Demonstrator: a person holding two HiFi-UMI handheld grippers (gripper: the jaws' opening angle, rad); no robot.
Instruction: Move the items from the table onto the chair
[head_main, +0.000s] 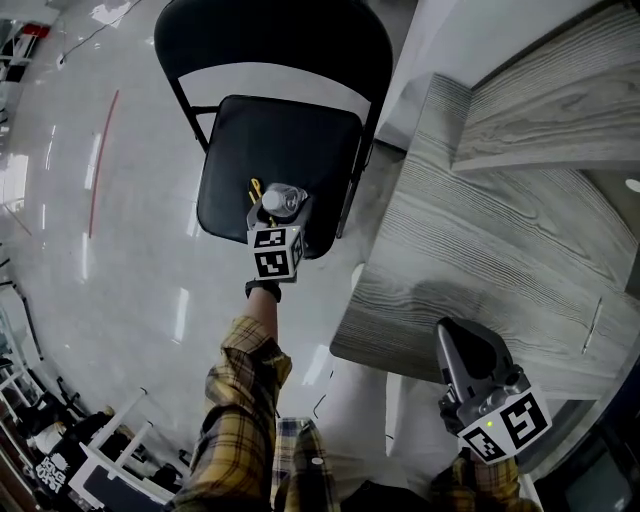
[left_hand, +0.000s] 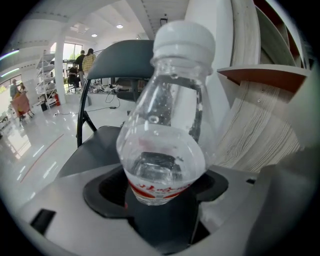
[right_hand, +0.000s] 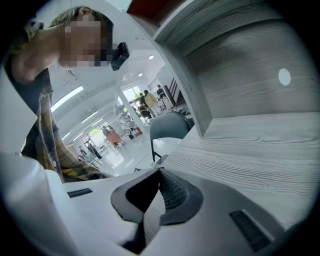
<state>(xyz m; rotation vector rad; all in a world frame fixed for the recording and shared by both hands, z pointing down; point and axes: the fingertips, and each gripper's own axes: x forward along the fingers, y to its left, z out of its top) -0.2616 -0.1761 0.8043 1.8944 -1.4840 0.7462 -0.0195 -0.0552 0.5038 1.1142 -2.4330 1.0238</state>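
Head view puts my left gripper (head_main: 279, 209) at 6 o'clock on the chair (head_main: 240, 150) seat, jaws spread loosely around the bottle (head_main: 285, 199), seemingly the release; next I back off straight, right gripper (head_main: 455, 335) closed and empty

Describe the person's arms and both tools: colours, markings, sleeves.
Both sleeves are yellow-and-dark plaid; a dark cuff or glove shows at the left wrist. The left tool and right tool are grey bodies with black pads, each carrying a white cube with black square markers. No cables visible.
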